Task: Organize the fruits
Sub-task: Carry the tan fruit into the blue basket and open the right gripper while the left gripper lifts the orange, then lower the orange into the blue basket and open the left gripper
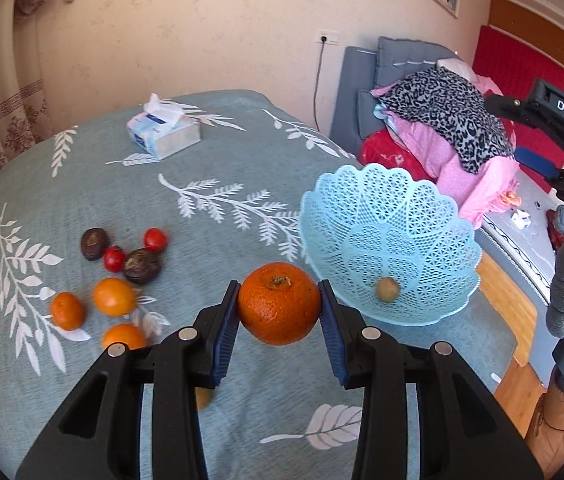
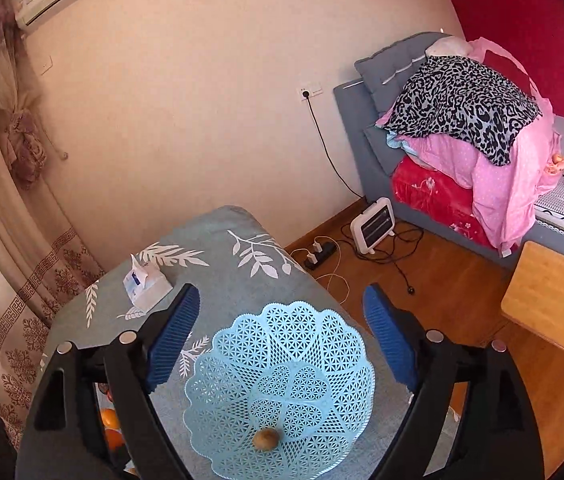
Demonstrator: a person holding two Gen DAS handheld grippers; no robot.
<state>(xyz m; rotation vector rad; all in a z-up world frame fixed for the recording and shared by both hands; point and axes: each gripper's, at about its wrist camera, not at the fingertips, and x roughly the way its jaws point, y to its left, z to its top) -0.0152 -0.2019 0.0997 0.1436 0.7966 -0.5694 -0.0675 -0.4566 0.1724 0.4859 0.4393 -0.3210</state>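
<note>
My left gripper (image 1: 279, 306) is shut on a large orange (image 1: 279, 309) and holds it above the table, just left of the light blue lattice basket (image 1: 422, 216). A small brown fruit (image 1: 387, 289) lies in the basket. On the cloth to the left lie several small oranges (image 1: 114, 297), two red tomatoes (image 1: 155, 239) and two dark brown fruits (image 1: 142, 266). My right gripper (image 2: 282, 340) is open and empty above the basket (image 2: 302, 344), which holds the brown fruit (image 2: 266, 439). Oranges (image 2: 109, 420) show at the lower left behind its left finger.
The table has a teal leaf-patterned cloth (image 1: 201, 208). A tissue box (image 1: 163, 133) stands at its far side. Right of the table are wood floor (image 2: 442, 280), a heater (image 2: 373, 230), cables, a wooden stand (image 2: 554, 304) and a bed piled with bedding (image 2: 470, 120).
</note>
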